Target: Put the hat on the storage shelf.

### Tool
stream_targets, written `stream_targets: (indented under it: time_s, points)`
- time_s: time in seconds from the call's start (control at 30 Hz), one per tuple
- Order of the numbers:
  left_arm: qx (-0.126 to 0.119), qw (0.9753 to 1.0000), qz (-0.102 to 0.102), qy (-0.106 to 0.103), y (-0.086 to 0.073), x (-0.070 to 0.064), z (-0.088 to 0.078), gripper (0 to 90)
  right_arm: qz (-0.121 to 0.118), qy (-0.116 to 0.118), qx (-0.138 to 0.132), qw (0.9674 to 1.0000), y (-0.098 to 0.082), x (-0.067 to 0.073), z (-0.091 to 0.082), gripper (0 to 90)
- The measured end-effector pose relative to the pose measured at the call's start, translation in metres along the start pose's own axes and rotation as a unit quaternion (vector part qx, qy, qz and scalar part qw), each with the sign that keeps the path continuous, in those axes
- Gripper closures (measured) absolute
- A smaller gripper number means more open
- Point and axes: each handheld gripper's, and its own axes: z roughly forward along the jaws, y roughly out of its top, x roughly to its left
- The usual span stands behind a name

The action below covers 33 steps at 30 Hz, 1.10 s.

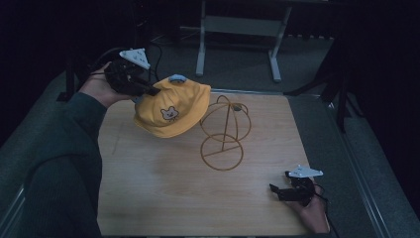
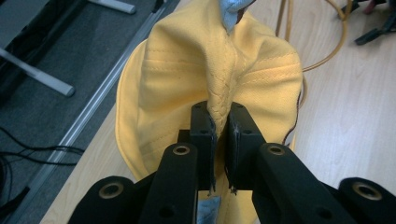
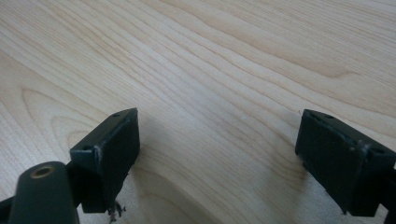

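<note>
A yellow cap [image 1: 173, 109] with a small bear patch and a blue top button hangs above the wooden table [image 1: 163, 198], held at its back left. My left gripper [image 1: 148, 91] is shut on a fold of the cap's fabric [image 2: 219, 112], pinched between the black pads. A gold wire hat stand [image 1: 224, 133] sits on the table just right of the cap. My right gripper [image 1: 280, 189] rests low at the table's front right, open, with bare wood [image 3: 219, 121] between its fingers.
Grey floor and a metal rail [image 2: 88, 116] run along the table's left edge. Legs of a white frame [image 1: 237, 29] stand beyond the far edge. A dark-sleeved forearm [image 1: 64, 163] covers the table's left side.
</note>
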Motion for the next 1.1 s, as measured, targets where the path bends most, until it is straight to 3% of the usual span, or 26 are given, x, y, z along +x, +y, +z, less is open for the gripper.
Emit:
stream_targets:
  time_s: [0.47, 0.73, 1.1]
  points:
    - [-0.008, 0.9998, 0.007, -0.019, 0.005, -0.002, -0.007, 82.5, -0.001, 0.0, 0.0, 1.0, 0.0, 0.0, 0.0, 13.7]
    - [-0.027, 0.9994, 0.009, -0.019, 0.007, -0.004, -0.015, 82.4, 0.0, 0.0, 0.001, 1.0, 0.0, 0.0, 0.0, 13.7]
    - [-0.038, 0.9987, 0.019, -0.026, 0.026, -0.009, -0.005, 81.8, 0.0, 0.0, 0.001, 1.0, 0.0, 0.0, 0.0, 13.7]
